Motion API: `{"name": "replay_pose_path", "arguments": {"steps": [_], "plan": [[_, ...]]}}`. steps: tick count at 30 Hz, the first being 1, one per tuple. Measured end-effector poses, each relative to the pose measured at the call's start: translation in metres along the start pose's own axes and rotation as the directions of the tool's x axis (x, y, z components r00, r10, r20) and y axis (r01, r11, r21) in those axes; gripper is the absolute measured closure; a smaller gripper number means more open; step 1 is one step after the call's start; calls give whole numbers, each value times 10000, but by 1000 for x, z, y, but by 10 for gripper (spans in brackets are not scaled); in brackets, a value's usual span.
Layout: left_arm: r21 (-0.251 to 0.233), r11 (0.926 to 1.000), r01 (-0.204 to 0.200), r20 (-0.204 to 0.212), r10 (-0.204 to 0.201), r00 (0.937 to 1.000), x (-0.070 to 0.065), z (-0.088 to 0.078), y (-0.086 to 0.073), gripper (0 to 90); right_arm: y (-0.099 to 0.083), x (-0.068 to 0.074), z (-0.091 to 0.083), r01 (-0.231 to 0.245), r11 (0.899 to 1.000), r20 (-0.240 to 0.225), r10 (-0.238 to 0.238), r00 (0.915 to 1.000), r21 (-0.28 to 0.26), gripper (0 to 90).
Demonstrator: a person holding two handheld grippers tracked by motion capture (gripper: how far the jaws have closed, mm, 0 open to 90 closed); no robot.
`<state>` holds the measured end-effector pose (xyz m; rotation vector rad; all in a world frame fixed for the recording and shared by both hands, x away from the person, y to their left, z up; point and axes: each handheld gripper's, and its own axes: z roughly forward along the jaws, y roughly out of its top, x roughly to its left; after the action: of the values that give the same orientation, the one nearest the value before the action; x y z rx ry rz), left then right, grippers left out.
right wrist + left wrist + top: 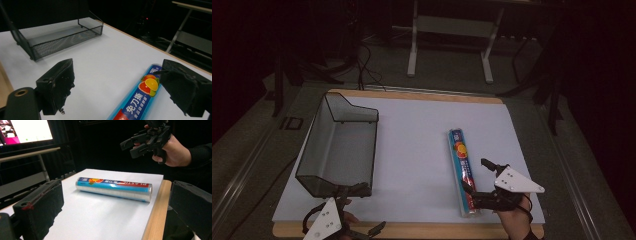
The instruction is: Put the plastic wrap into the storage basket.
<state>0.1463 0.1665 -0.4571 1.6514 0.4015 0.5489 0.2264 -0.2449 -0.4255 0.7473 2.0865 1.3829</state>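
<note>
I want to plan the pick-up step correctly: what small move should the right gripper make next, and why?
Probably lower the right gripper and centre its open jaws around the plastic wrap roll. The roll lies flat on the white table, untouched, and in the right gripper view it sits off to one jaw's side, not between them.

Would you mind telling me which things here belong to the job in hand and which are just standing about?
In the job:
plastic wrap roll
wire mesh basket
right gripper, open beside the roll
left gripper, open

Standing about:
monitor
metal stand
</note>
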Motion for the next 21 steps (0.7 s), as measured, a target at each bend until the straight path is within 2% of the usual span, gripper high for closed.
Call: {"name": "replay_pose_path", "arguments": {"steps": [3, 8, 12, 15, 17, 19, 21], "plan": [[-26, 10000, 18, -6, -18, 10000, -1, 0, 0, 6, 1, -2, 5, -153, 9998, 197, 150, 9997, 113, 125], [14, 10000, -74, -84, 74, 9999, -3, 0, 0, 6, 3, -5, 14, -369, 9989, 224, 362, 9991, 297, 117], [60, 10000, -33, -76, 33, 10000, -5, 1, 0, 6, 8, -10, 31, -741, 9938, 559, 696, 9960, 832, 111], [44, 10000, -10, -70, 11, 10000, -5, 1, 0, 6, 9, -14, 41, -1128, 9863, 728, 1045, 9919, 1204, 111], [33, 10000, -18, -82, 19, 10000, -5, 1, 0, 6, 10, -16, 48, -1239, 9819, 939, 1112, 9894, 1431, 111], [36, 10000, -6, -62, 6, 10000, -5, 1, 0, 6, 11, -19, 55, -1410, 9759, 923, 1269, 9876, 1664, 112], [39, 10000, -22, -61, 23, 10000, -6, 1, 0, 6, 12, -21, 63, -1511, 9678, 1162, 1296, 9847, 2014, 111]]}}
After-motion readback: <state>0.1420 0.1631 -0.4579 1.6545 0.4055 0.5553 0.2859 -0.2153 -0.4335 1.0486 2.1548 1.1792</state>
